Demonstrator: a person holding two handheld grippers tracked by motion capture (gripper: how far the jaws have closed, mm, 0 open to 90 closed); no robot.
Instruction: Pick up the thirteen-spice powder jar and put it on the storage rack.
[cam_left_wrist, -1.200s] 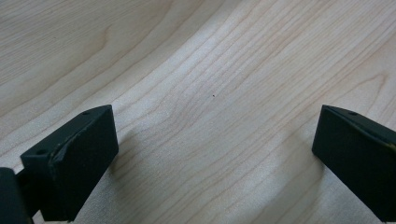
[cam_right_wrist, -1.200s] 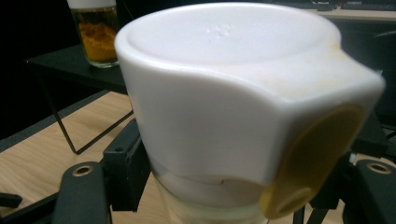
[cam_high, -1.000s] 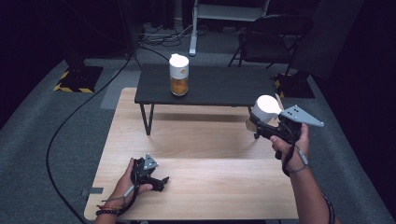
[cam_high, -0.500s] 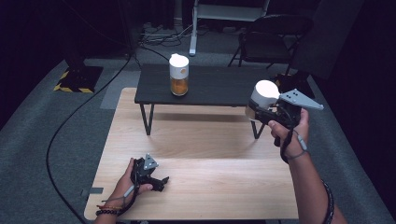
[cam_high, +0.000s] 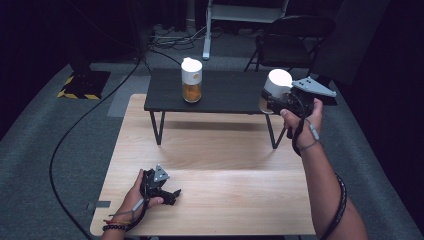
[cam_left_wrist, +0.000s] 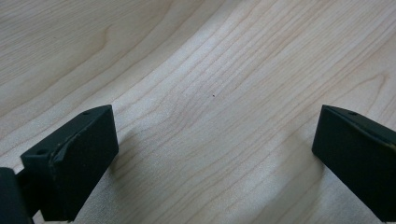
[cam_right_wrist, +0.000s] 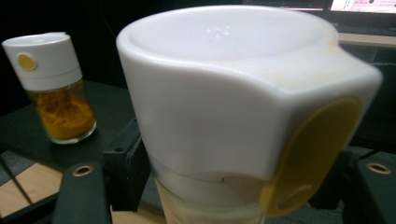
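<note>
My right gripper (cam_high: 270, 102) is shut on a glass spice jar with a white lid (cam_high: 276, 85), held in the air over the right end of the black side table (cam_high: 225, 97). In the right gripper view the jar's white lid (cam_right_wrist: 224, 88) with a yellow tab looms close between the black jaws. A second spice jar (cam_high: 191, 80) with orange powder and a white lid stands upright on the black table; it is also the jar (cam_right_wrist: 56, 88) at the left of the right gripper view. My left gripper (cam_high: 172, 194) rests open on the wooden table (cam_high: 215, 165), with bare wood between its fingers (cam_left_wrist: 70, 158).
The low black table stands at the far edge of the wooden table. A dark chair (cam_high: 295, 35) and a white stand (cam_high: 210, 30) are behind it. A black cable (cam_high: 75, 135) runs over the grey floor at left.
My right gripper has carried the white-lidded jar up and to the left, toward the black table's right end. The left gripper has stayed put.
</note>
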